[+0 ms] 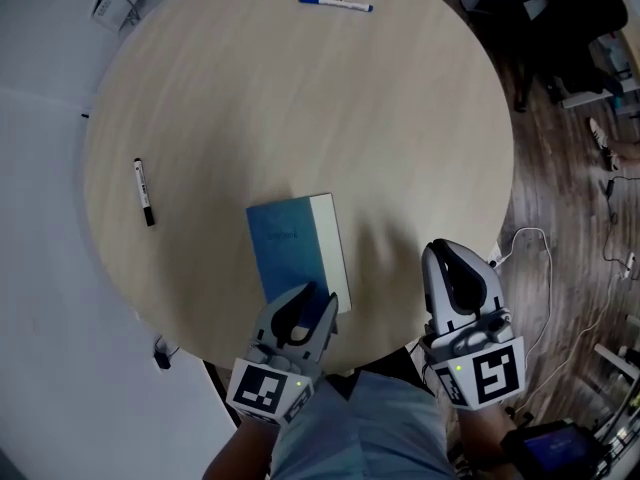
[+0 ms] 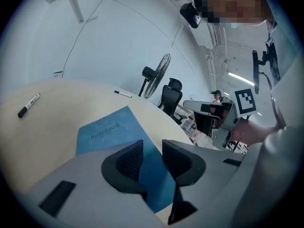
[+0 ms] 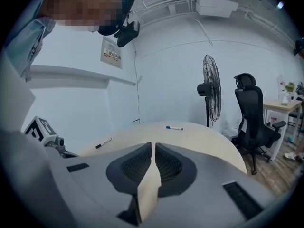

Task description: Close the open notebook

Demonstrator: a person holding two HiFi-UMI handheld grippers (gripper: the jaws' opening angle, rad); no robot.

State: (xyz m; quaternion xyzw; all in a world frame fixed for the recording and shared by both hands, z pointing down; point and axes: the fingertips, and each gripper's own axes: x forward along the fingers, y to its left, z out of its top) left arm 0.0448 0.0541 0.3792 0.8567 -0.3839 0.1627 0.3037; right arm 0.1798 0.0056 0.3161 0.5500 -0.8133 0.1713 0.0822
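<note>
Looking down on a round pale table [image 1: 300, 98] over dark wood flooring. Far across it, a blue pen [image 1: 335, 4]; out to the left, a black marker [image 1: 144, 192]. Near the close edge, the notebook [image 1: 290, 243], lying flat and closed, blue cover up, a pale strip along its right side. Right over its near end, the left gripper [image 1: 300, 296], jaws parted. At the table's right-hand rim, the right gripper [image 1: 450, 255], clear of the notebook. Over to the left gripper view: left gripper [image 2: 152, 146] with jaws a moderate way apart and nothing pinched, the notebook [image 2: 107, 129] showing through the gap and beyond the tips, black marker [image 2: 28, 105] off left, blue pen [image 2: 122, 94] far back, a fan [image 2: 159, 75] and a black chair [image 2: 172, 96] past the table. Now the right gripper view: right gripper [image 3: 153, 148] with jaws set nearly together, just a thin slit, holding nothing; ahead, black marker [image 3: 103, 143] and blue pen [image 3: 174, 128], then fan [image 3: 211, 87] and black chair [image 3: 254, 113] before a white wall.
</note>
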